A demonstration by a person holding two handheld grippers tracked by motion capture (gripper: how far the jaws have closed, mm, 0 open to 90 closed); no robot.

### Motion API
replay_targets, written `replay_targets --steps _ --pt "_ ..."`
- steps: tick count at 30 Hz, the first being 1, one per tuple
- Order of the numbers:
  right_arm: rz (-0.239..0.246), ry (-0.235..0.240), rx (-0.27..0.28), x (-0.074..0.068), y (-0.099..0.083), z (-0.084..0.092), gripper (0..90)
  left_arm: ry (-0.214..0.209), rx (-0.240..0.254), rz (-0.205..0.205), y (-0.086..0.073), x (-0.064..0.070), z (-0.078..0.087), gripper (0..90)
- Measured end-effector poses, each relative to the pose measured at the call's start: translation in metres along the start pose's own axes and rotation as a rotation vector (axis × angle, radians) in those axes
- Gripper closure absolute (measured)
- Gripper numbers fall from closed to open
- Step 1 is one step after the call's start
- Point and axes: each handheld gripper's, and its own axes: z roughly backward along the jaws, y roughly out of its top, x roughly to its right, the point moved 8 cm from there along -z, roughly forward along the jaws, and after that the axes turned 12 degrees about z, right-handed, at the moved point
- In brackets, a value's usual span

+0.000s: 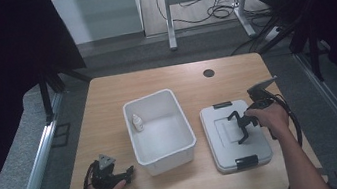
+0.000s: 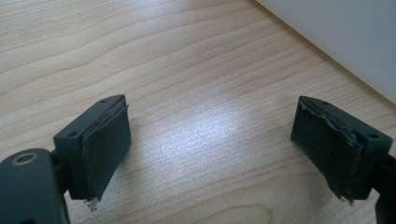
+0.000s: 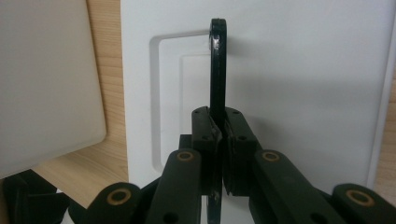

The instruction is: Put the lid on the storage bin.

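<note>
A pale wooden bench [image 1: 107, 103] carries an open white bin [image 1: 160, 130] and, to its right, the lid [image 1: 260, 149]. The right gripper [image 3: 219, 135] pinches the lid's raised black handle [image 3: 217, 70]; the left gripper [image 2: 210, 140] rests spread. Next, probably, lift the lid level and carry it left onto the bin.

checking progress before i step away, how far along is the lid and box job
Done: a small bottle already lies in the open white box. In hand: the right gripper is shut on the black handle of the lid, which lies flat on the table. Left: probably lifting the lid onto the box. The left gripper rests open.
</note>
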Motion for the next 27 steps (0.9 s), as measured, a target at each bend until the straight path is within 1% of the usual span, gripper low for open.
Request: replay_targets --steps 2,3,5,6,7,8,9,10,12,13,14,15,17,18,19,20,21,22,25,26,27 --pt "0.007 0.0 0.002 -0.001 0.0 0.002 85.2 0.0 0.0 0.0 0.0 0.0 0.0 11.8" --pt "0.002 0.006 0.005 -0.004 0.001 0.004 85.2 0.0 0.0 0.0 0.0 0.0 0.0 11.8" --pt "0.017 0.006 0.011 -0.007 0.002 0.008 85.2 0.0 0.0 0.0 0.0 0.0 0.0 11.8" --pt "0.021 0.011 0.015 -0.012 0.004 0.013 85.2 0.0 -0.001 -0.001 0.0 0.0 0.0 11.8" --pt "0.026 0.011 0.018 -0.014 0.005 0.015 85.2 0.001 -0.001 0.0 0.0 0.0 0.0 11.8" --pt "0.026 0.011 0.018 -0.014 0.005 0.015 85.2 0.001 -0.001 -0.001 0.0 0.0 0.0 11.8" --pt "0.033 0.009 0.022 -0.016 0.005 0.018 85.2 0.001 -0.001 0.0 0.0 0.0 0.0 11.8" --pt "0.037 0.011 0.035 -0.021 0.008 0.025 85.2 0.001 -0.001 0.0 0.0 0.0 0.0 11.8" --pt "0.046 0.009 0.05 -0.026 0.011 0.031 85.2 0.001 -0.002 -0.001 0.0 0.0 0.0 11.8" --pt "0.047 0.016 0.055 -0.028 0.012 0.034 85.2 0.001 -0.001 0.0 0.0 0.0 0.0 11.8" --pt "0.047 0.016 0.055 -0.028 0.012 0.034 85.2 0.001 -0.001 0.0 0.0 0.0 0.0 11.8" --pt "0.055 0.019 0.065 -0.033 0.013 0.038 85.2 0.001 -0.002 -0.001 0.0 0.0 0.0 11.8" --pt "0.064 0.021 0.071 -0.035 0.014 0.04 85.2 0.001 -0.001 0.0 0.0 0.0 0.0 11.8" --pt "0.066 0.026 0.077 -0.04 0.015 0.045 85.2 0.001 -0.001 -0.001 0.0 0.0 0.0 11.8" --pt "0.066 0.026 0.077 -0.04 0.015 0.045 85.2 0.001 -0.001 0.0 0.0 0.0 0.0 11.8" --pt "0.067 0.028 0.083 -0.042 0.017 0.048 85.2 0.001 -0.001 0.0 0.0 0.0 0.0 11.8" --pt "0.079 0.031 0.093 -0.046 0.019 0.054 85.2 0.001 0.001 0.002 0.0 0.0 0.0 11.8" --pt "0.079 0.031 0.093 -0.046 0.019 0.054 85.2 0.001 0.001 0.003 0.0 0.0 0.0 11.8" --pt "0.088 0.041 0.113 -0.054 0.023 0.064 85.1 0.001 0.001 -0.001 0.0 0.0 0.0 11.8" --pt "0.093 0.048 0.121 -0.058 0.025 0.068 85.2 0.001 0.001 -0.001 0.0 0.0 0.0 11.8" --pt "0.093 0.048 0.121 -0.058 0.025 0.068 85.2 0.001 0.0 -0.001 0.0 0.0 0.0 11.8"
